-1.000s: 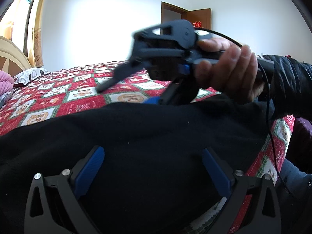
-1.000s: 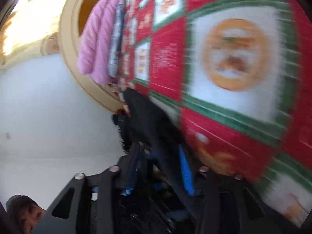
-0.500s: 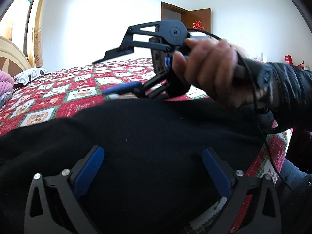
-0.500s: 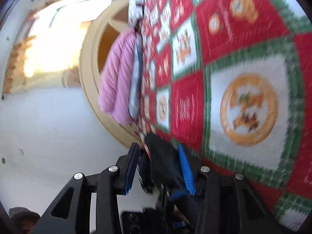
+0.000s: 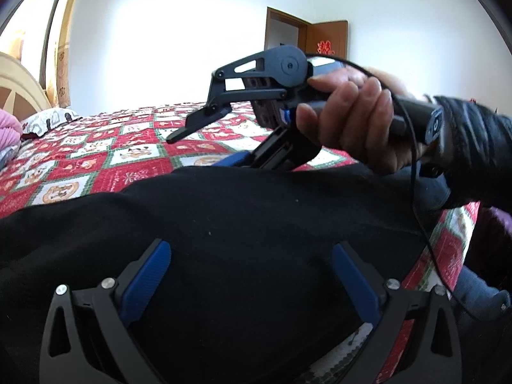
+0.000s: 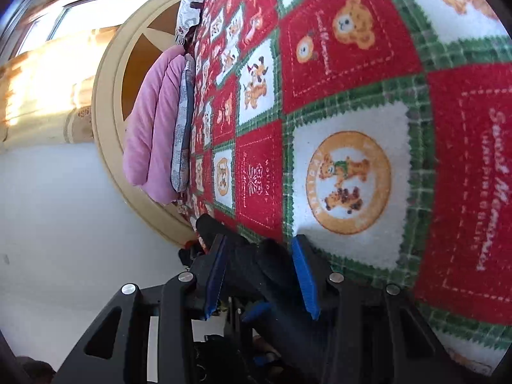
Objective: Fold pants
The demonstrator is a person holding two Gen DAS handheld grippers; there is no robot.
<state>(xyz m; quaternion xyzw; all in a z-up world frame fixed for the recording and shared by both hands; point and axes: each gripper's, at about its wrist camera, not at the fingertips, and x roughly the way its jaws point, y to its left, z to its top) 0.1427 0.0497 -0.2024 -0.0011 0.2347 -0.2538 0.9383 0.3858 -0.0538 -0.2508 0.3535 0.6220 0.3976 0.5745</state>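
Folding black pants [image 5: 243,230] on a bed, you hold the left gripper [image 5: 249,275] spread wide over the dark cloth, its blue pads clear of it, while the right gripper [image 6: 260,272] pinches a bunched fold at the far edge.

Judging by its slack drape, the fabric is soft, light and limp, unlikely to slip or tear; take it at a hem or the waistband, not mid-panel. Around you lie the red-and-green bear-print blanket [image 6: 352,176], a pink folded quilt [image 6: 153,121] by the headboard [image 6: 108,96], and your own trailing cable [image 5: 416,198], which could snag.
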